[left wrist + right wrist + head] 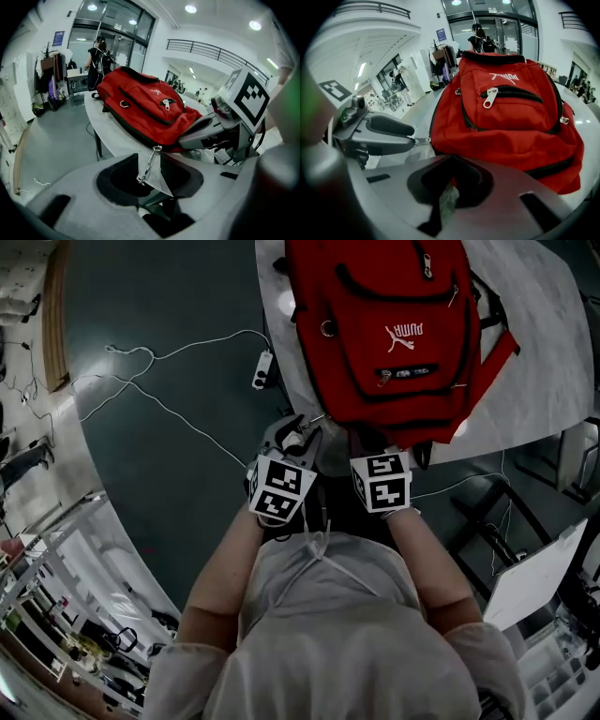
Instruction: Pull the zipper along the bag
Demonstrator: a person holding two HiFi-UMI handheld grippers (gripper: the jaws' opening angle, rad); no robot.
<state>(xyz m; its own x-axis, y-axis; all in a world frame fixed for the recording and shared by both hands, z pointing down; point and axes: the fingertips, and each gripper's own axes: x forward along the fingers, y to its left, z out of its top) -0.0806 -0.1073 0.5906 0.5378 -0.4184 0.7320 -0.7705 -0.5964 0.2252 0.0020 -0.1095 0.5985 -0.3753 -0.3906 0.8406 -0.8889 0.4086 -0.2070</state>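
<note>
A red backpack (394,334) lies on a white table (534,362), its bottom edge toward me. My left gripper (302,432) is at that edge's left corner. Its jaws stand slightly apart, open, and the metal zipper pull (149,164) hangs loose between them, resting against one pad. From the right gripper view the left gripper (414,139) shows beside the bag, the pull (421,139) at its tips. My right gripper (375,442) is shut on the red fabric of the backpack's (511,117) bottom edge, just right of the left one. The front pocket zipper (490,97) is closed.
A power strip (262,369) and white cables lie on the dark floor left of the table. A white board (534,582) and dark frames stand at the lower right. A person (98,58) stands at a desk far behind the table.
</note>
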